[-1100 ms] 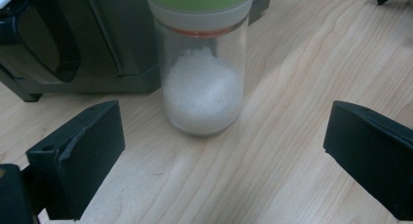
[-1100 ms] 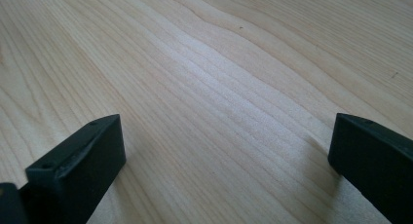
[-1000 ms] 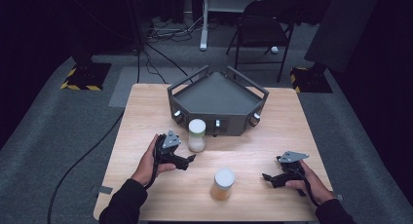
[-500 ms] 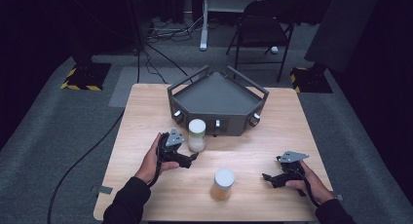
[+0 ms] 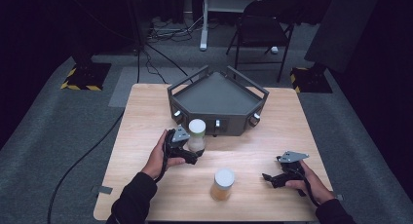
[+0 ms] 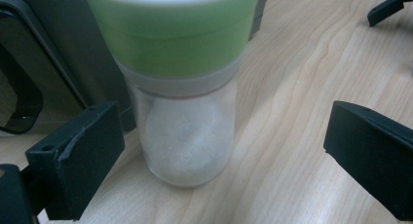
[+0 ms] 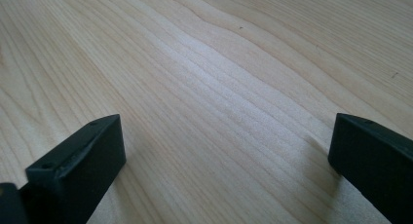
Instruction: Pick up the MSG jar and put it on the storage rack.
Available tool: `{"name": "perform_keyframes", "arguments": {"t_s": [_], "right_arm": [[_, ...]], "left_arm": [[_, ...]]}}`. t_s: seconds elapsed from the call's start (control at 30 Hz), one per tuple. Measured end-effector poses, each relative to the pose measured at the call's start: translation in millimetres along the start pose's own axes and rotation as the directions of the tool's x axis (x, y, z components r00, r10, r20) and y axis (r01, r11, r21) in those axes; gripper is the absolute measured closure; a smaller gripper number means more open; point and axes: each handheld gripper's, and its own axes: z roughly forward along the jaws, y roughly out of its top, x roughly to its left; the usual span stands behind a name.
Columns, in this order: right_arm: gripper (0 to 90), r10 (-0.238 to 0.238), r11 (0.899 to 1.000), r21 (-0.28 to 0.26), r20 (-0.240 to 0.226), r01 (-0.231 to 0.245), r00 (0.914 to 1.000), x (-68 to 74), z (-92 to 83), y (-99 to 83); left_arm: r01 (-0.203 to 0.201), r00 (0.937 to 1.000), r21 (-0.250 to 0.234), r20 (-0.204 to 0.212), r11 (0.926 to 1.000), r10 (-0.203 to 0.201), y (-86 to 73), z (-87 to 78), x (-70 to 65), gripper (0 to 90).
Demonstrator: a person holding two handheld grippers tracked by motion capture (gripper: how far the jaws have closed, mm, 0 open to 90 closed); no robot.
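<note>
Jar (image 6: pixel 182 112) stands upright, green lid up, between spread left tongs (image 6: pixel 219 151), seemingly untouched; right tongs (image 7: pixel 224 156) spread.

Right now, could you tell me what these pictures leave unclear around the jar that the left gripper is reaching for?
- Green-lidded jar: its top is cut off by the left gripper view's upper edge.
- Grey tray: the jar hides part of its front wall in the high view.
- Tray's front knobs: too small to read.

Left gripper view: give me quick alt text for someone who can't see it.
A clear jar with a green lid band stands upright on the wooden table, between the open black jaws of the left hand-held gripper, neither jaw touching it. A dark grey tray sits just behind it.
</note>
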Motion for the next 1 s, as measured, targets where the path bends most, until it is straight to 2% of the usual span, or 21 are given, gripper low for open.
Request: {"name": "perform_keyframes", "arguments": {"t_s": [0.3, 0.63, 0.83, 0.93, 1.0], "right_arm": [[0.0, 0.000, 1.000, 0.000, 0.000, 0.000, 1.0000, 0.0, 0.0, 0.0], [0.0, 0.000, 1.000, 0.000, 0.000, 0.000, 1.0000, 0.0, 0.0, 0.0], [0.0, 0.000, 1.000, 0.000, 0.000, 0.000, 1.0000, 0.0, 0.0, 0.0], [0.0, 0.000, 1.000, 0.000, 0.000, 0.000, 1.0000, 0.0, 0.0, 0.0], [0.0, 0.000, 1.000, 0.000, 0.000, 0.000, 1.0000, 0.0, 0.0, 0.0]], "left_arm": [[0.020, 0.9998, -0.019, -0.004, 0.9996, -0.020, -0.5, 3.4, 4.0, 1.2], [0.075, 0.9971, -0.036, 0.015, 0.9966, -0.074, -1.2, 13.6, 6.7, 2.2], [0.083, 0.9965, -0.033, -0.002, 0.9960, -0.083, 0.9, 22.1, 4.0, 4.6], [0.087, 0.9955, -0.054, -0.034, 0.9948, -0.089, -1.2, 23.6, -0.7, 9.6], [0.086, 0.9953, -0.067, -0.038, 0.9941, -0.088, -2.7, 23.5, -1.7, 13.6]]}}
